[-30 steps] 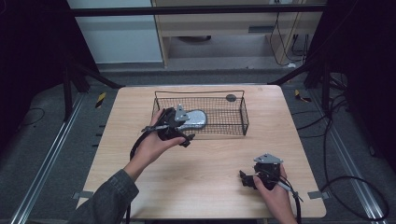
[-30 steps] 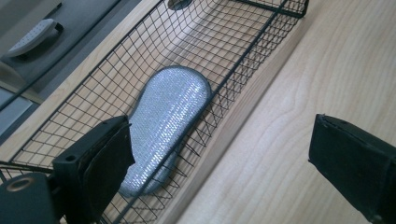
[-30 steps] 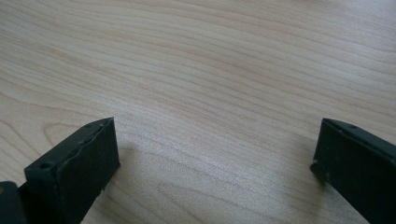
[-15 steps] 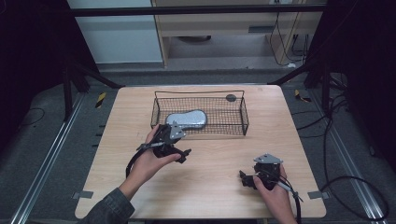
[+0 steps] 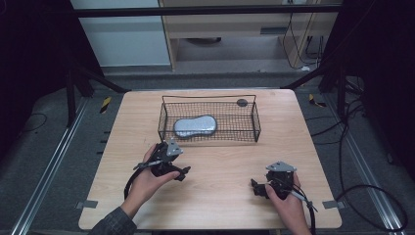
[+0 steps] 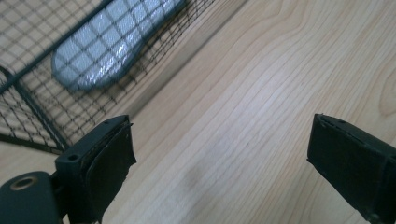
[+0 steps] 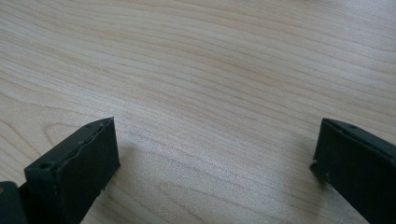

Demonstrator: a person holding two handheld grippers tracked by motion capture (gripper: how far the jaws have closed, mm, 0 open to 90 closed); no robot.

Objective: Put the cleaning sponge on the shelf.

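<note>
Wire mesh made up the basket (image 5: 209,119), which stood toward the far side of the tabletop (image 5: 220,196), and it serves as the landmark for everything else. Inside it, at its left end, lay a grey oblong pad (image 5: 195,126), flat on the basket floor and touching nothing else; seen through the mesh from the left tongs' camera, the pad (image 6: 112,44) rested well clear of the near wall. It looked put there on purpose, since the walls would keep it from sliding off.

Left tongs (image 5: 169,164) hung just in front of the basket's near-left corner, released, jaws wide with bare wood between them, which suits a tool that had nothing more to carry. Right tongs (image 5: 274,183) sat farther out from the basket, toward its front right, near the tabletop's front edge, likewise released and empty above bare wood. A small dark disc (image 5: 242,102) lay just behind the basket's far right corner.
</note>
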